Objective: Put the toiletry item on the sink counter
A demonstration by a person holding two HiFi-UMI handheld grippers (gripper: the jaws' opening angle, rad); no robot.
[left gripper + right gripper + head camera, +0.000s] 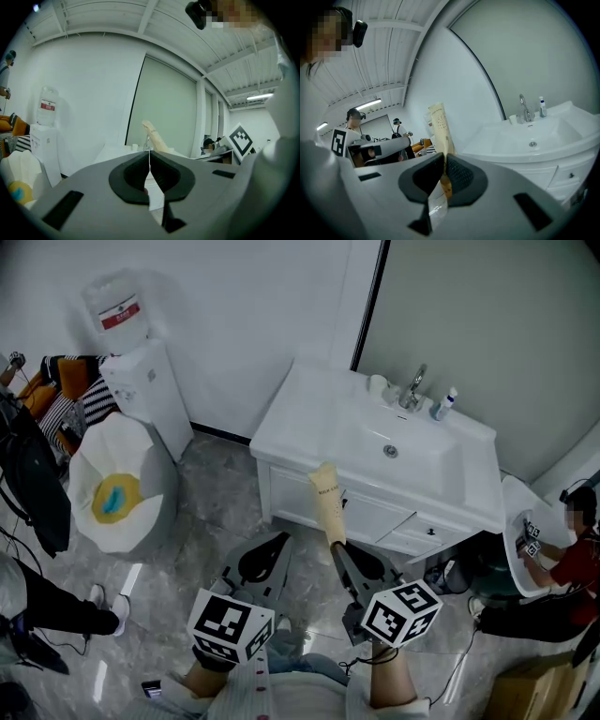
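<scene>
The toiletry item is a beige tube [327,502] that stands upright in front of the white sink counter [292,420]. My right gripper [336,544] is shut on its lower end. In the right gripper view the tube [440,125] rises from between the closed jaws of the right gripper [445,165], with the counter [497,140] off to the right. To its left my left gripper [280,542] hangs at about the same height. Its jaws meet with nothing between them in the left gripper view [149,163], where the tube [155,136] shows just beyond them.
A faucet [412,388], a small cup [377,383] and a little bottle [443,404] stand at the back of the basin. A water dispenser [142,382] and a white round seat [117,486] are at the left. A person [574,554] crouches at the right.
</scene>
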